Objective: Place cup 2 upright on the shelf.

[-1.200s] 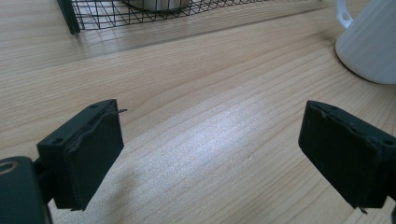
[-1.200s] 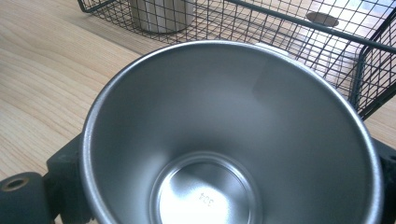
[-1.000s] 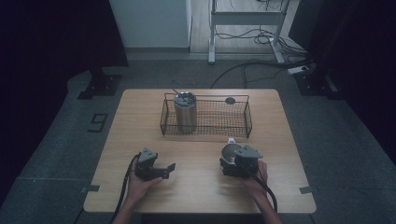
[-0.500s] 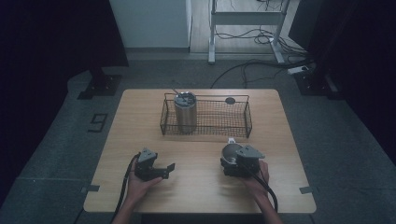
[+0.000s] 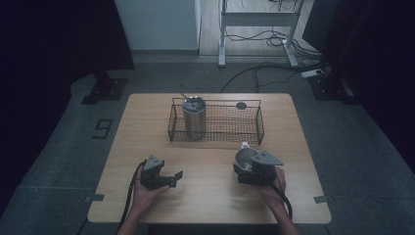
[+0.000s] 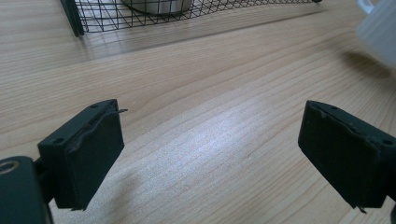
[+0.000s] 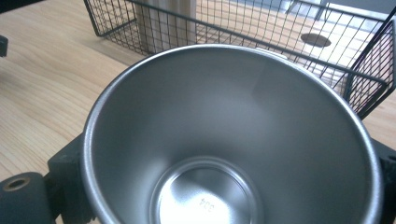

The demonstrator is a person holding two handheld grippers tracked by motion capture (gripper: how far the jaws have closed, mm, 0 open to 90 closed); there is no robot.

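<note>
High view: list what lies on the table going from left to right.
Left tongs → tall metal tumbler standing in the left end of the wire basket → steel cup held in the right tongs.
</note>
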